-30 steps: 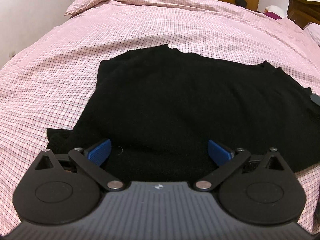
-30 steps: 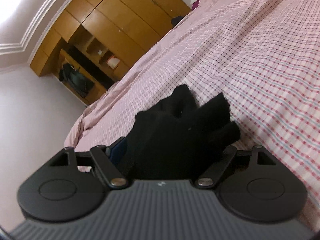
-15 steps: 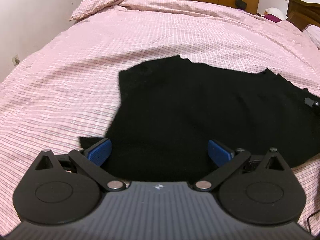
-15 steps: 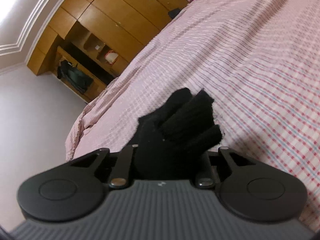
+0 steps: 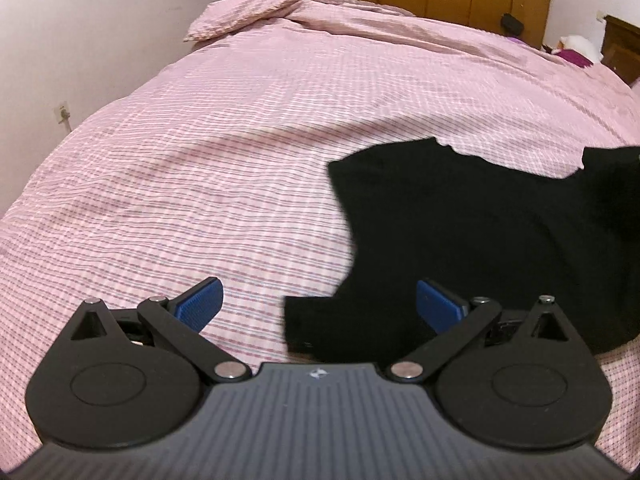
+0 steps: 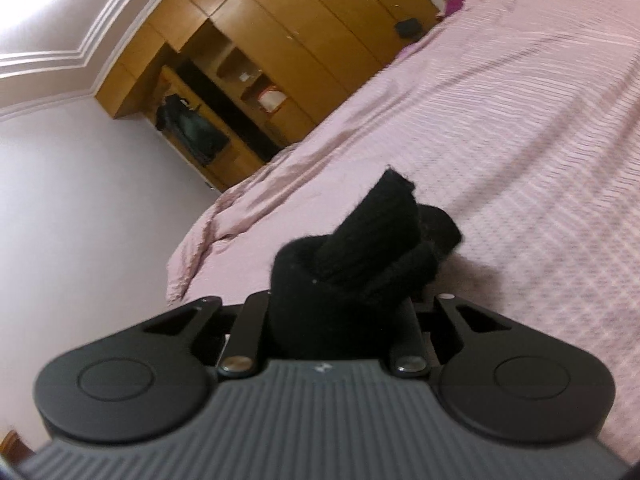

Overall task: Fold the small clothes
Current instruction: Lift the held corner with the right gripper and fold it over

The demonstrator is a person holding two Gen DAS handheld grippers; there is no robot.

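A black knitted garment [image 5: 500, 248] lies spread on the pink checked bedcover [image 5: 240, 160], at the right of the left wrist view. Its near corner reaches down between the blue pads [image 5: 200, 304] of my left gripper [image 5: 318, 292]. That gripper stands wide open above the bed and grips nothing. In the right wrist view my right gripper [image 6: 334, 304] is shut on a bunched part of the black garment [image 6: 360, 248]. The bunch sticks up and forward out of the jaws, lifted above the bedcover [image 6: 520, 140]. The cloth hides the right fingertips.
The bed fills both views. A white wall [image 5: 80, 40] runs along its left side, and the cover is rumpled [image 5: 300, 12] at the far end. Wooden wardrobes [image 6: 300, 40] stand beyond the bed. A dark wooden headboard [image 5: 620, 48] sits at the far right.
My right gripper went from open around the black cloth to shut on it and rose with the bunch. The left gripper, still open, shifted left, so the garment sits further right.
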